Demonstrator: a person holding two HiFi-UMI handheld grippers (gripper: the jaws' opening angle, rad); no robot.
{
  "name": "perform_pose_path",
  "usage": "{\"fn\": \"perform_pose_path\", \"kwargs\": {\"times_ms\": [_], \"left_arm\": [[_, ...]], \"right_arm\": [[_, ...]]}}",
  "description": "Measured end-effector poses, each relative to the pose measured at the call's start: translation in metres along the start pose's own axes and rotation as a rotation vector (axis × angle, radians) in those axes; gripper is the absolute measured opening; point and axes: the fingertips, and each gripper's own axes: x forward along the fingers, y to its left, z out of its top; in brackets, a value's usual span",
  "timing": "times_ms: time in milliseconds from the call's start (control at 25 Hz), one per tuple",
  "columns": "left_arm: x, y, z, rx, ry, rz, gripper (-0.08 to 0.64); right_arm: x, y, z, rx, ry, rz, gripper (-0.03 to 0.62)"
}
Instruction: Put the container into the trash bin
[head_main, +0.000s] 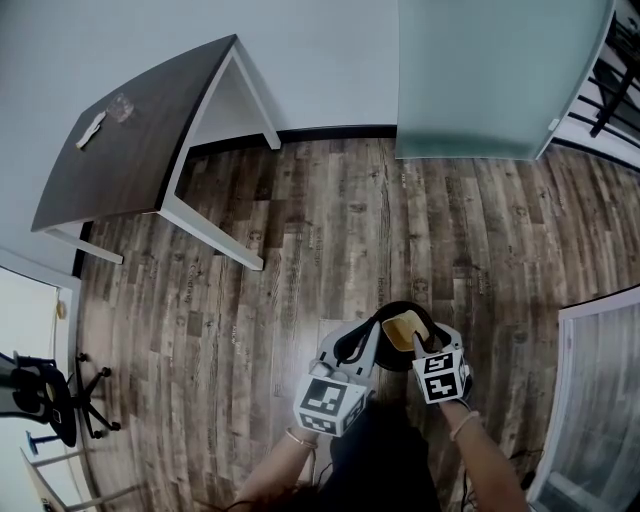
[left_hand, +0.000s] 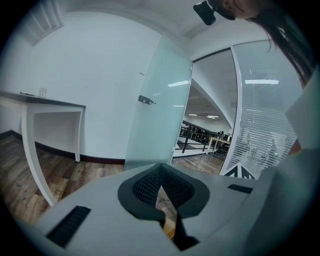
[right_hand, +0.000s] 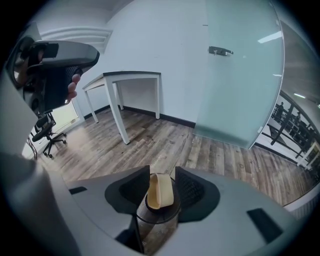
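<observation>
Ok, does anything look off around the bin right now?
Only the container: it stands on edge, tilted, in the mouth of the bin, between the open jaws of the right gripper, not lying down inside. Nothing looks spilled or damaged on the floor.

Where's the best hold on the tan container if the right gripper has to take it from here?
Take the container by its upper end, which shows in the mouth of the trash bin, and come from straight above. The right gripper has its open jaws on either side of it, so closing across its two side edges looks like the simplest hold.
</observation>
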Motion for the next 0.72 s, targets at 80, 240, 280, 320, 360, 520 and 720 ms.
{"fn": "perform_pose_path", "kwargs": {"times_ms": [80,240,280,320,360,520,720], "left_arm": [[-0.002,0.001,0.004,0.000,0.003,-0.002,0.018],[-0.007,-0.001,0.015,-0.001,0.010,-0.004,0.018],[-0.009,-0.002,0.019,-0.002,0.010,-0.005,0.018],[-0.012,-0.004,0.022,-0.002,0.010,-0.006,0.018],[-0.014,-0.005,0.027,-0.001,0.010,-0.007,0.018],[-0.023,-0.010,0.046,0.003,0.014,-0.011,0.018],[-0.038,-0.024,0.074,0.006,0.018,-0.017,0.018]], "right_arm": [[-0.002,0.003,0.004,0.004,0.003,0.004,0.164],[-0.014,0.009,0.012,0.009,0.003,0.010,0.163],[-0.019,0.010,0.014,0.011,0.003,0.010,0.163],[-0.023,0.011,0.016,0.013,0.002,0.010,0.163],[-0.028,0.013,0.019,0.015,0.001,0.009,0.163],[-0.049,0.016,0.033,0.024,-0.008,0.005,0.158],[-0.086,0.019,0.053,0.040,-0.025,0.005,0.147]]}}
